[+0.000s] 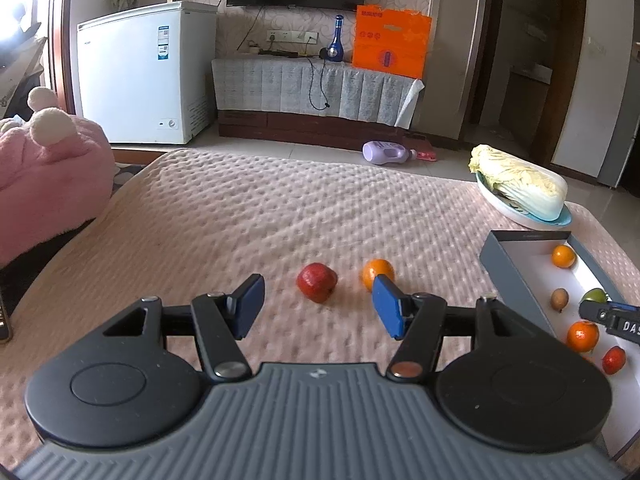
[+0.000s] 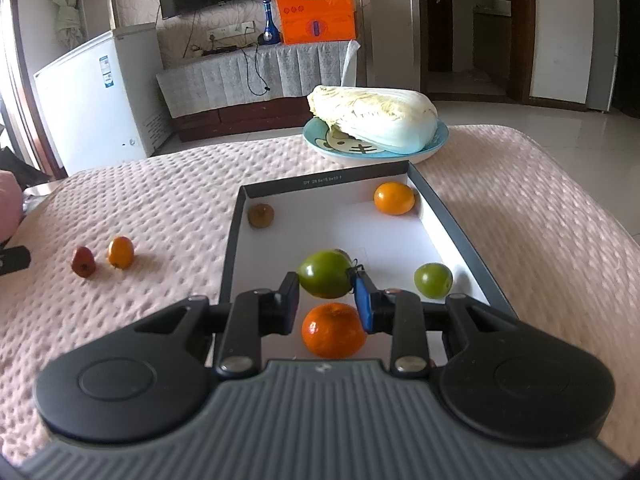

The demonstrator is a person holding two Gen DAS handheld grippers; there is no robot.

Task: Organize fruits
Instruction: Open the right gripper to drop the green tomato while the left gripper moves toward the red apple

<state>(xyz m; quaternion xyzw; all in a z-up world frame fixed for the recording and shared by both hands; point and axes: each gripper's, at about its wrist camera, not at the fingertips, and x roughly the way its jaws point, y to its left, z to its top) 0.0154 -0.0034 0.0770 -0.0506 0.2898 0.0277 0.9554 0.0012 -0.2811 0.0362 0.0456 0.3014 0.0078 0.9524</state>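
Observation:
My left gripper (image 1: 319, 306) is open and hovers low over the pink cloth. Just past its fingertips lie a red fruit (image 1: 317, 282) and an orange fruit (image 1: 378, 274), neither touched. The same pair shows in the right wrist view, red (image 2: 83, 262) and orange (image 2: 120, 252). My right gripper (image 2: 325, 292) is shut on a green fruit (image 2: 325, 274), held above the floor of the grey box (image 2: 320, 178). Inside the box lie a mandarin (image 2: 334, 330), a smaller green fruit (image 2: 433, 280), an orange fruit (image 2: 394, 198) and a brown fruit (image 2: 261, 215).
A cabbage (image 2: 376, 118) lies on a blue plate (image 2: 440, 140) just behind the box. A pink plush (image 1: 48, 168) sits at the table's left edge. The left wrist view also shows a small red fruit (image 1: 613, 360) in the box.

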